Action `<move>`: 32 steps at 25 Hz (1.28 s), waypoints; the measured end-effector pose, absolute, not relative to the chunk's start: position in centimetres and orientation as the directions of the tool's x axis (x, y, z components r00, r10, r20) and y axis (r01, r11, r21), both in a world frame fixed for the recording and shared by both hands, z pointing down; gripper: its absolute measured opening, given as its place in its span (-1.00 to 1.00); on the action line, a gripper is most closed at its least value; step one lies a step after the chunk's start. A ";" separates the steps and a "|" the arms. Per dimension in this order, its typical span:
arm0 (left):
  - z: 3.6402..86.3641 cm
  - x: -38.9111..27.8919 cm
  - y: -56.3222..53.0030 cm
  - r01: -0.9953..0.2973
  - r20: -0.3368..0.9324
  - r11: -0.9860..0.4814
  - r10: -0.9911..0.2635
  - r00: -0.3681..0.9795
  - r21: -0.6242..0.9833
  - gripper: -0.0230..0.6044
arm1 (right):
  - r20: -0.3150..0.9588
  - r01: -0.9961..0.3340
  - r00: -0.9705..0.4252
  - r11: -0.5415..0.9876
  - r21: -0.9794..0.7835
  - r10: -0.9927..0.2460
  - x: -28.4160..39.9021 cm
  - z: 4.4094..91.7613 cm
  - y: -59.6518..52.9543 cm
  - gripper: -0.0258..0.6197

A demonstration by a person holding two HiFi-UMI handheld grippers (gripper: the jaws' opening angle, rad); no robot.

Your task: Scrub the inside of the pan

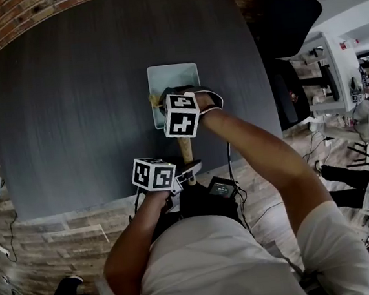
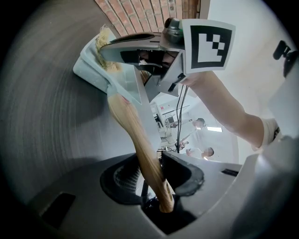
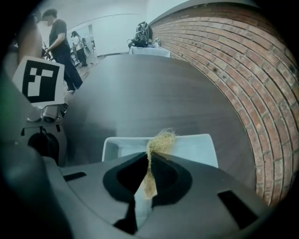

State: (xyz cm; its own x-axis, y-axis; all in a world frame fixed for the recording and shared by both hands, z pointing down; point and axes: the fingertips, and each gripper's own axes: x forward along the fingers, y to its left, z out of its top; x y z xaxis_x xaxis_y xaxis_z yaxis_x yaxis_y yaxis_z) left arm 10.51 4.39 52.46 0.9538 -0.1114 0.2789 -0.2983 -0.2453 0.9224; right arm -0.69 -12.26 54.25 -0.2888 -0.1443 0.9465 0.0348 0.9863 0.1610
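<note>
Looking down from the head, hard to see either grip past the marker cubes (image 1: 181, 115). Along the left gripper (image 2: 156, 163): jaws part-closed, clamping the wooden handle (image 2: 135, 135) near its end. Along the right gripper (image 3: 150, 175): jaws pressed together, pinching a straw-coloured scrubber (image 3: 161, 140). Underneath, a dark grey table (image 3: 149, 88); beyond, a brick wall (image 3: 224, 56) and people (image 3: 58, 42) in a bright room. Pale square pan (image 3: 196, 144) just ahead of and below the right jaws, scrubber tuft at its rim; well ahead of the left jaws, at the handle's far end.
</note>
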 end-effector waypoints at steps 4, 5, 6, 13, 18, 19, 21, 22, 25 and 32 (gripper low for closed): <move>52.5 10.4 4.4 -0.300 0.280 -0.246 -0.110 0.953 0.922 -0.51 | 0.953 0.061 -0.287 0.991 0.123 -0.100 -0.7 54.3 -10.9 -0.82; 52.5 10.4 4.4 -0.299 0.280 -0.246 -0.110 0.954 0.922 -0.51 | 0.954 0.065 -0.286 0.992 0.112 -0.089 -0.7 54.3 -10.6 -0.82; 52.5 10.4 4.3 -0.299 0.279 -0.246 -0.110 0.954 0.922 -0.51 | 0.955 0.068 -0.285 0.993 0.102 -0.079 -0.6 54.3 -10.3 -0.82; 52.6 10.3 4.4 -0.300 0.281 -0.243 -0.109 0.953 0.922 -0.51 | 0.960 0.094 -0.279 0.996 -0.003 0.029 -0.5 54.2 -8.1 -0.82; 52.5 10.4 4.4 -0.301 0.282 -0.241 -0.112 0.953 0.922 -0.51 | 0.950 0.069 -0.297 0.995 -0.076 0.093 -0.2 53.8 -7.2 -0.82; 52.5 10.4 4.4 -0.301 0.281 -0.241 -0.114 0.953 0.923 -0.51 | 0.948 0.058 -0.303 0.995 -0.085 0.099 -0.2 53.7 -7.2 -0.82; 52.5 10.3 4.4 -0.301 0.281 -0.239 -0.115 0.953 0.923 -0.51 | 0.943 0.041 -0.314 0.994 -0.097 0.105 -0.2 53.6 -7.2 -0.82; 52.5 10.3 4.3 -0.301 0.280 -0.239 -0.117 0.953 0.923 -0.51 | 0.942 0.036 -0.318 0.994 -0.100 0.106 -0.2 53.6 -7.2 -0.82; 52.5 10.2 4.4 -0.302 0.281 -0.239 -0.120 0.952 0.923 -0.51 | 0.940 0.030 -0.323 0.994 -0.105 0.109 0.1 53.4 -7.0 -0.82; 52.6 10.2 4.4 -0.302 0.278 -0.233 -0.127 0.952 0.925 -0.51 | 0.927 0.006 -0.365 0.996 -0.092 0.088 0.6 51.9 -7.6 -0.82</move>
State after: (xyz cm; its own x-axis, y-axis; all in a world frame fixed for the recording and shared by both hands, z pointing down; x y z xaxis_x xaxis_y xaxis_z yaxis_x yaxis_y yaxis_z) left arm 10.17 4.44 52.64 0.9520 -0.1273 0.2784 -0.3015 -0.2329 0.9246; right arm 0.65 -7.63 51.90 -0.3652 0.0878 0.9268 0.0058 0.9957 -0.0921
